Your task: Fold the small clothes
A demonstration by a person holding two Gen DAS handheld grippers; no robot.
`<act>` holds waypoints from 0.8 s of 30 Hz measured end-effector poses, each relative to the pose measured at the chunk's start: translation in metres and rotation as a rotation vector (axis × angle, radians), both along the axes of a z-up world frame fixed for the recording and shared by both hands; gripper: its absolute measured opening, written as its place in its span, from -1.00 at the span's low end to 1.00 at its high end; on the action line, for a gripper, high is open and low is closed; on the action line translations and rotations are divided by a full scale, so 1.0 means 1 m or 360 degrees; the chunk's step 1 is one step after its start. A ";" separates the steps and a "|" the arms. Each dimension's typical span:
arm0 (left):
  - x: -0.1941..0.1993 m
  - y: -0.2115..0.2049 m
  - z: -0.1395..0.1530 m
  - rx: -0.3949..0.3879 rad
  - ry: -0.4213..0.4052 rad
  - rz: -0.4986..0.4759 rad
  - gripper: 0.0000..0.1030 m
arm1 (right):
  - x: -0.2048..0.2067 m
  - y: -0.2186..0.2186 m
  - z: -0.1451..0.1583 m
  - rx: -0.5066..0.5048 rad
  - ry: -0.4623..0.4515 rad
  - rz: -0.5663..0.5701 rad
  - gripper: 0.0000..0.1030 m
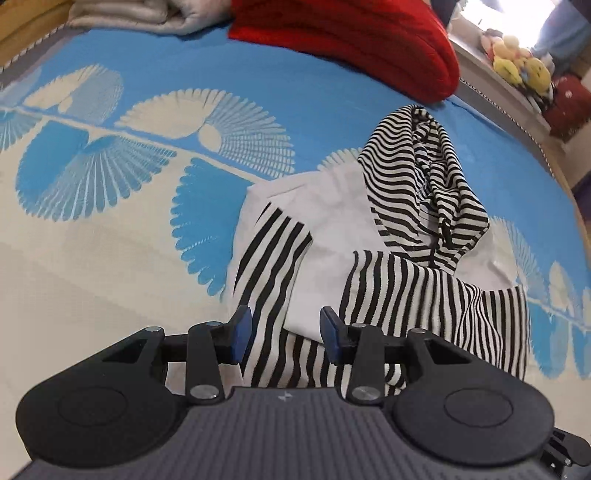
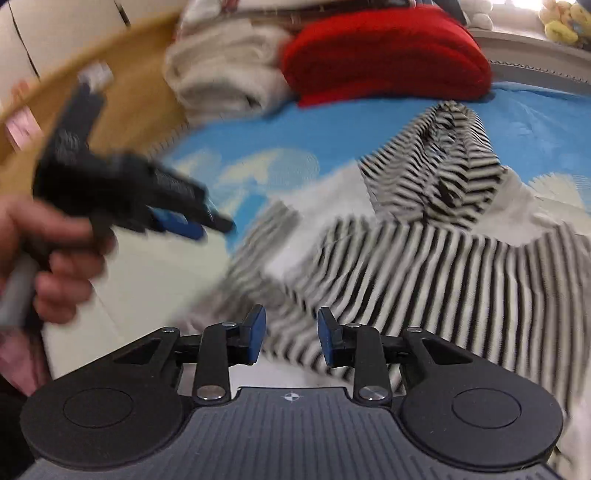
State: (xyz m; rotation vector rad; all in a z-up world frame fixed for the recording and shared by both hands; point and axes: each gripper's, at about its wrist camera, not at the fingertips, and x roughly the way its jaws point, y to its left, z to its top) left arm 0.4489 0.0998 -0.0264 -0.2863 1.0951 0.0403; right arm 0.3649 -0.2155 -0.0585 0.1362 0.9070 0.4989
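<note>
A small white garment with black-and-white striped sleeves and hood [image 1: 332, 236] lies on the blue and cream bedspread [image 1: 110, 229]. My left gripper [image 1: 285, 334] is open and empty, hovering over the striped left sleeve near the garment's lower edge. In the right wrist view the garment [image 2: 424, 266] is blurred by motion. My right gripper [image 2: 291, 334] is open and empty above the striped lower part. The left gripper [image 2: 177, 218] shows there too, held in a hand at the left, above the bedspread.
A red knitted blanket [image 1: 351, 40] and folded pale blankets [image 1: 155, 14] lie at the far end of the bed. Soft toys [image 1: 517, 62] sit on a ledge at the far right. A wooden bed frame [image 2: 129, 92] runs along the left.
</note>
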 end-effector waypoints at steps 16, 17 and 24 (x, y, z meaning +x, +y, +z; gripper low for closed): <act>0.016 0.008 -0.065 -0.0397 0.0144 0.0174 -0.50 | 0.008 -0.119 -0.050 0.0269 0.0540 -0.1109 -0.05; 0.017 0.008 -0.069 -0.0450 0.0150 0.0192 -0.46 | 0.008 -0.120 -0.054 0.0255 0.0570 -0.1142 -0.05; 0.025 0.004 -0.095 -0.0480 0.0207 0.0280 -0.14 | 0.009 -0.148 -0.076 0.0329 0.0762 -0.1338 -0.07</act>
